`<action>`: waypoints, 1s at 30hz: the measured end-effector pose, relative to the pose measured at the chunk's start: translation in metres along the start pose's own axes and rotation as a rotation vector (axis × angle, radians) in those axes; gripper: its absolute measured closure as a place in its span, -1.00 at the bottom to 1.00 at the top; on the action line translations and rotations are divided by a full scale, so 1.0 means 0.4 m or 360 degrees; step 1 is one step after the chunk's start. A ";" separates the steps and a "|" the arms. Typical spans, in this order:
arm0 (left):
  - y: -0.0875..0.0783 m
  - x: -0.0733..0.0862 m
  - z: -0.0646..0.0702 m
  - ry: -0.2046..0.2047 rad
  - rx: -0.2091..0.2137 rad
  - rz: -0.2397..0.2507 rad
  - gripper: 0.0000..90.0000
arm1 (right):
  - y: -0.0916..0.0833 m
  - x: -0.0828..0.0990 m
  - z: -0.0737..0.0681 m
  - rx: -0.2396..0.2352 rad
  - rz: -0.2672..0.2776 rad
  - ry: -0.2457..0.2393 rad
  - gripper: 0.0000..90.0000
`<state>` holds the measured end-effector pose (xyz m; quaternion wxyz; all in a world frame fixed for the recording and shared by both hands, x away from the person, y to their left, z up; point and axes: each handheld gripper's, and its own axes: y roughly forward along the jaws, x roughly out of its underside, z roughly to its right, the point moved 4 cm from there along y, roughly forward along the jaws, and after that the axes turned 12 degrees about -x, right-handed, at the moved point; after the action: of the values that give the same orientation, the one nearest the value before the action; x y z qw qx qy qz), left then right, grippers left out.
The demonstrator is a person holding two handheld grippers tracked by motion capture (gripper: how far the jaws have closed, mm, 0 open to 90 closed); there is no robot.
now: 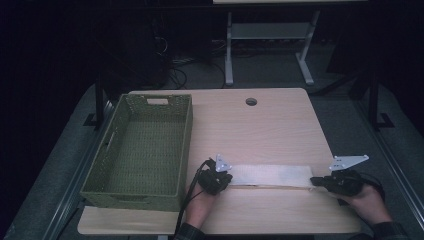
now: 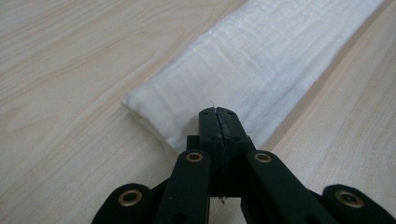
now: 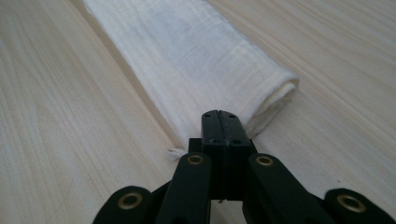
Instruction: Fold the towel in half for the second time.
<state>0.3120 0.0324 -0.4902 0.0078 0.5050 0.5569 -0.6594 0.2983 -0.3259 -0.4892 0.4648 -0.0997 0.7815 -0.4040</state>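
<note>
Item: long folded white gauzy cloth strip, lying on light wooden table beside woven green basket; soft, light, limp; left gripper and right gripper each pinch one end, jaws pressed together.

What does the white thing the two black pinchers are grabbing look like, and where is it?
Find the light wooden table with the green woven basket on its left. Right of the basket, near the front edge, lies a long white cloth folded into a flat strip. The left gripper and the right gripper are shut on its two ends, and it is the only soft, pale thing there.
</note>
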 end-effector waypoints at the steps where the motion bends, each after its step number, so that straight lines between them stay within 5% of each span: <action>1: -0.001 -0.004 0.002 -0.0012 0.0008 -0.0008 0.95 | 0.000 0.000 -0.001 0.0005 -0.0005 0.0010 0.99; 5: -0.007 -0.023 0.003 -0.0027 0.0029 -0.0004 0.66 | 0.002 -0.003 -0.001 0.0007 0.0004 0.0019 0.99; 9: -0.017 -0.039 -0.002 0.0048 0.0059 0.0014 0.31 | 0.003 -0.007 0.001 0.0026 -0.0003 0.0038 0.99; 13: -0.026 -0.043 -0.015 0.0025 0.0110 0.0036 0.06 | 0.009 -0.018 0.004 0.0068 -0.0018 0.0062 0.99; 22: -0.036 -0.042 -0.004 0.0041 0.0174 0.0119 -0.13 | 0.021 -0.042 0.022 0.0147 -0.0017 0.0154 0.99; 30: -0.040 -0.028 0.004 0.0049 0.0151 0.0120 -0.20 | 0.032 -0.061 0.045 0.0173 -0.0010 0.0159 0.99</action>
<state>0.3073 0.0313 -0.4712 0.0000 0.5355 0.5057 -0.6764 0.3289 -0.3144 -0.4870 0.4288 -0.0565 0.7803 -0.4517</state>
